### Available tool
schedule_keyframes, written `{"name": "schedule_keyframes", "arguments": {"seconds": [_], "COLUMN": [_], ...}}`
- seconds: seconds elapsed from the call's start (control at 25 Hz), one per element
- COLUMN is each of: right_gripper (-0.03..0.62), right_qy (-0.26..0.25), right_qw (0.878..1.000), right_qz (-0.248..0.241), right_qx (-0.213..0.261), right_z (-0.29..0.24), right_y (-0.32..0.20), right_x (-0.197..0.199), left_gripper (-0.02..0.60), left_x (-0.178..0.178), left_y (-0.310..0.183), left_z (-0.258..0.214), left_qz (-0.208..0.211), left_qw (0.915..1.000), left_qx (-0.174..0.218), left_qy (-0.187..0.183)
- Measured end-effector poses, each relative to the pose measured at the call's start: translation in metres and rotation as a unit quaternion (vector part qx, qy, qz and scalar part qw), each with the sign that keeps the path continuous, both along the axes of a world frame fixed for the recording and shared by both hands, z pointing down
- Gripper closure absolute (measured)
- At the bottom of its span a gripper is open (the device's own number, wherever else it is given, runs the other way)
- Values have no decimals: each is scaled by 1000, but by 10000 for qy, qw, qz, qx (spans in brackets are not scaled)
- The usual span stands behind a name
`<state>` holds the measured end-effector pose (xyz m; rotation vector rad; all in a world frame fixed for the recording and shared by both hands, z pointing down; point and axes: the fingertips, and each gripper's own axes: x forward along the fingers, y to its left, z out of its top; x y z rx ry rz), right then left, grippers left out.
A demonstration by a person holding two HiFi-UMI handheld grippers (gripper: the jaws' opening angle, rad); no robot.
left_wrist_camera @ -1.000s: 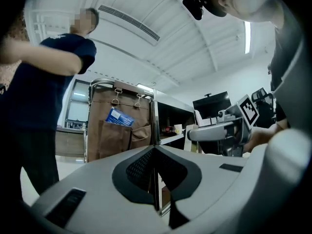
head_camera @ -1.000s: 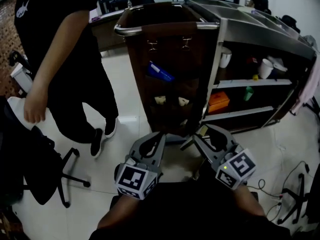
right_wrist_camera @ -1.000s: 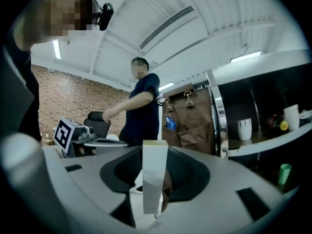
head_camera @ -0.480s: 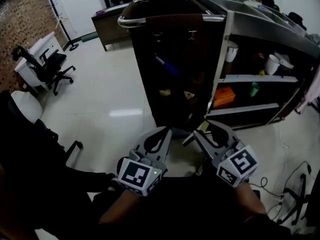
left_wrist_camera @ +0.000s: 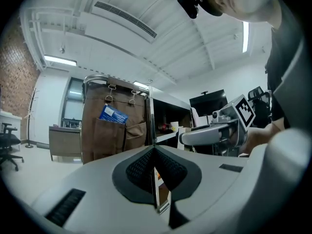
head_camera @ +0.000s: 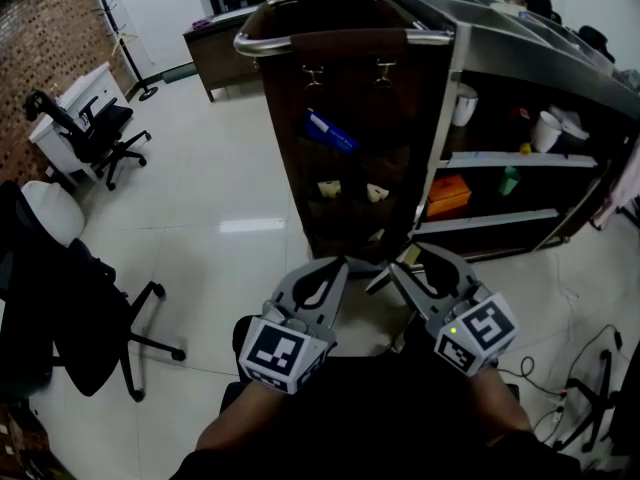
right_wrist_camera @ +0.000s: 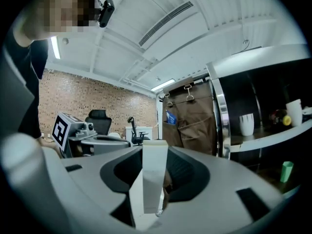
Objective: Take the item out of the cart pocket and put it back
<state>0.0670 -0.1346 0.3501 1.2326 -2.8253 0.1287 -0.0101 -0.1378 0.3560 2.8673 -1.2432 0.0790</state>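
Note:
A brown fabric organiser (head_camera: 350,158) hangs on the end of the cart (head_camera: 345,40). A blue packet (head_camera: 330,131) sticks out of its upper left pocket, also visible in the left gripper view (left_wrist_camera: 113,115) and as a small patch in the right gripper view (right_wrist_camera: 170,117). Two small pale items (head_camera: 329,188) sit in the lower pockets. My right gripper (head_camera: 388,276) is held low in front of the cart, shut on a flat white box (right_wrist_camera: 153,179). Beside it my left gripper (head_camera: 338,266) is shut with nothing in it, pads meeting in a line (left_wrist_camera: 146,167).
The cart's side shelves hold an orange box (head_camera: 443,196), a green bottle (head_camera: 508,180) and white cups (head_camera: 463,103). Office chairs stand at the left (head_camera: 95,128), with a black one close by (head_camera: 60,308). Cables (head_camera: 590,368) lie on the floor at the right.
The person in black who stood at the left a second ago is out of view. The view has shifted slightly; both grippers stay low in front of the cart.

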Motion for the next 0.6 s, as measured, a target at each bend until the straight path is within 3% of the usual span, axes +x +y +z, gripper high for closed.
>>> {"name": "schedule_keyframes", "arguments": {"seconds": [0.6], "right_gripper": [425], "right_qy": [54], "right_qw": [9999], "right_qz": [-80], "right_qx": [-77], "right_z": [5], "right_y": [1], "right_x": [-4], "left_gripper": [581], "left_x": [1], "left_y": [-2], "left_z": [2], "left_qz": [52], "left_qw": [10000], "left_qx": [-42], "left_qy": [-49]}}
